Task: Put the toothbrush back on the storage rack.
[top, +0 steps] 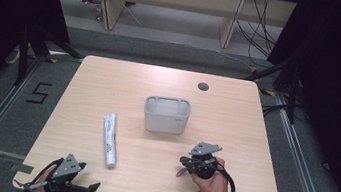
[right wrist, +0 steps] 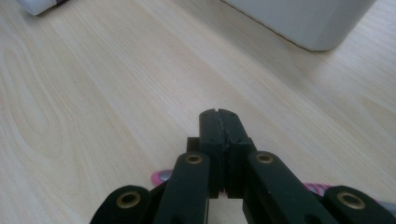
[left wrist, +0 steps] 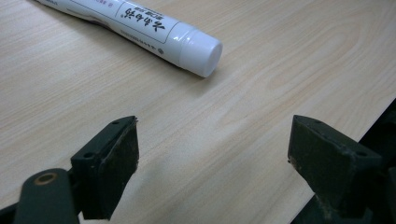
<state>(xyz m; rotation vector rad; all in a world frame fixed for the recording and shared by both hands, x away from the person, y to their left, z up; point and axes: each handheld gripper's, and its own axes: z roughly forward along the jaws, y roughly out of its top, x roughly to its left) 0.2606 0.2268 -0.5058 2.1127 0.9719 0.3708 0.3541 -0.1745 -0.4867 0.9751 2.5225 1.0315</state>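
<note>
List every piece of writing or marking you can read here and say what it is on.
"5": black mark on the grey floor left of the table.
Large black characters on the white tube: East Asian script, not legible enough to quote.
Small print on the tube: too small to read.
Faint mark on the grey bin front: too small to read.

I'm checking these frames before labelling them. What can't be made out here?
- Pink thing under the right tongs: right gripper view, mostly covered by the shut jaws; too small in the high view to identify.
- Toothpaste tube: left gripper view, its tail cut off by the top edge.
- Grey bin: high view, inside washed out, contents unclear.
- Left tongs: high view, partly cut off by the bottom edge.
</note>
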